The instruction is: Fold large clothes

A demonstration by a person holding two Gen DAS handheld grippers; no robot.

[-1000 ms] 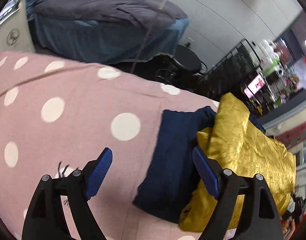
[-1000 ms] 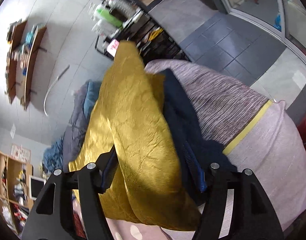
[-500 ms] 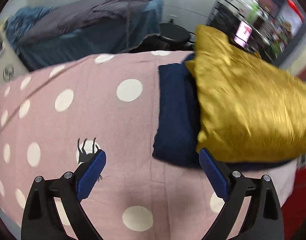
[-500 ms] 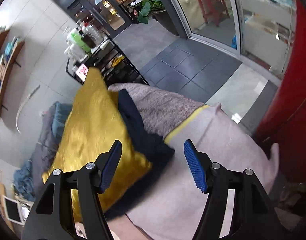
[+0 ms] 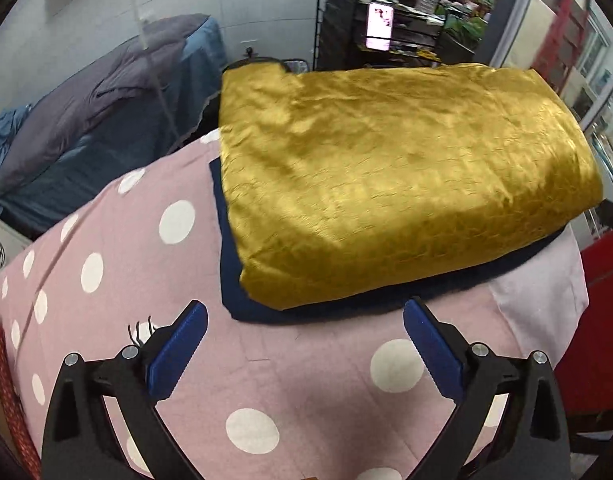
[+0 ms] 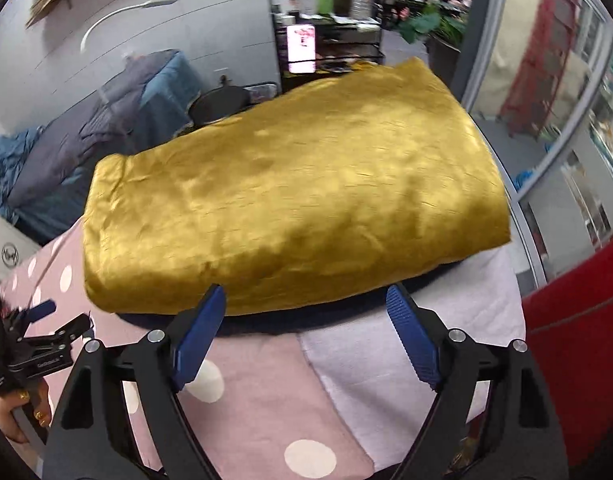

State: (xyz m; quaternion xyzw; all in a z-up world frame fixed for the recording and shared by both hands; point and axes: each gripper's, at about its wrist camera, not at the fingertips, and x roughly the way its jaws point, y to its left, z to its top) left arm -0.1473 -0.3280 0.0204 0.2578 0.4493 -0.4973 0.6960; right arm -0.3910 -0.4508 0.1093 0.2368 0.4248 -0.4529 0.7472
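Note:
A shiny gold garment (image 5: 390, 180) lies folded into a thick rectangle on top of a folded navy garment (image 5: 242, 292). Both rest on a pink bedspread with white dots (image 5: 118, 272). My left gripper (image 5: 304, 346) is open and empty, just in front of the pile's near edge. In the right wrist view the gold garment (image 6: 298, 200) fills the middle, with a dark strip of the navy one (image 6: 258, 326) under it. My right gripper (image 6: 306, 332) is open and empty at the pile's front edge. The left gripper (image 6: 46, 322) shows at the far left.
A pale lilac cloth (image 6: 390, 344) lies on the bedspread at the right corner. A second bed with grey and blue covers (image 5: 106, 100) stands behind. A black rack with bottles and a lit phone (image 5: 380, 20) stands at the back. Something red (image 6: 578, 344) is at the right.
Both grippers have swung round and pulled back to face the pile's near edge. The right gripper, which straddled the gold garment a second ago, is now clear of it.

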